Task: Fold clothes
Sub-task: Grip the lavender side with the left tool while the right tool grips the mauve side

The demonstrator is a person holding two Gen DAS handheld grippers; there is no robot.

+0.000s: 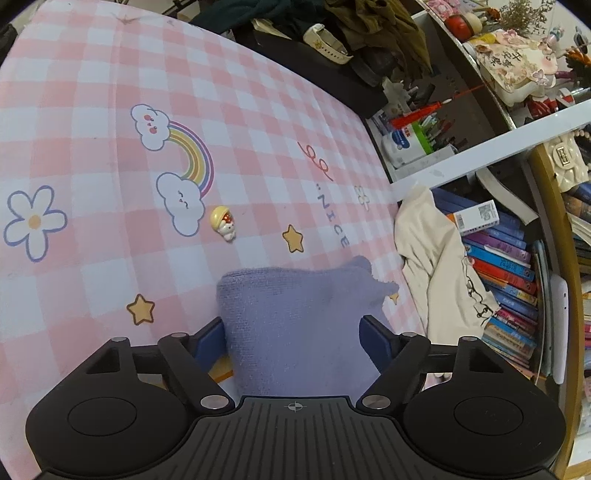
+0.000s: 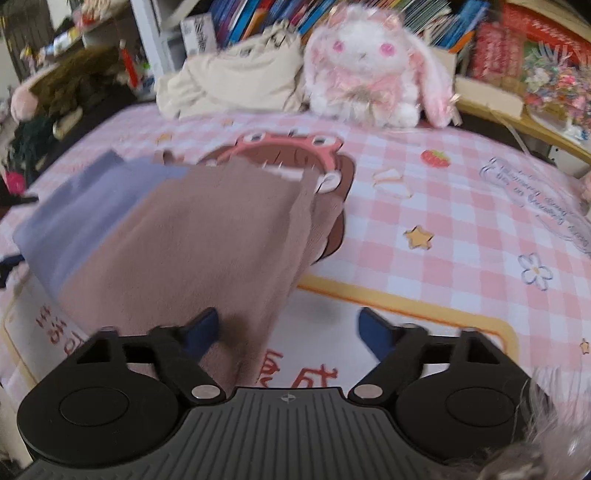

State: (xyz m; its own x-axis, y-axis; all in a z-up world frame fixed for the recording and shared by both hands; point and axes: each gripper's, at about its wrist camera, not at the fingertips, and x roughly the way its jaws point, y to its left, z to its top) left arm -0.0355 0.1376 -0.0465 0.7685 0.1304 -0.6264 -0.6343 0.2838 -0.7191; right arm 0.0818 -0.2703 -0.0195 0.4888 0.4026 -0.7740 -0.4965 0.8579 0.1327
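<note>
A folded lavender cloth (image 1: 295, 314) lies on the pink checked bed sheet (image 1: 92, 110). My left gripper (image 1: 291, 320) is open, and the cloth fills the gap between its blue fingers (image 1: 375, 338). In the blurred right wrist view, a brown folded cloth (image 2: 207, 236) rests partly on the lavender cloth (image 2: 85, 206). My right gripper (image 2: 288, 313) is open at the brown cloth's near edge. Its left finger (image 2: 203, 332) is over the brown fabric and its right finger is over bare sheet (image 2: 443, 184).
A cream garment (image 1: 436, 266) (image 2: 236, 81) is heaped at the bed's edge by a bookshelf (image 1: 509, 266). A white and pink plush rabbit (image 2: 373, 74) sits beside it. A small toy figure (image 1: 223, 223) lies on the sheet. Dark clothes (image 1: 369, 33) are piled beyond the bed.
</note>
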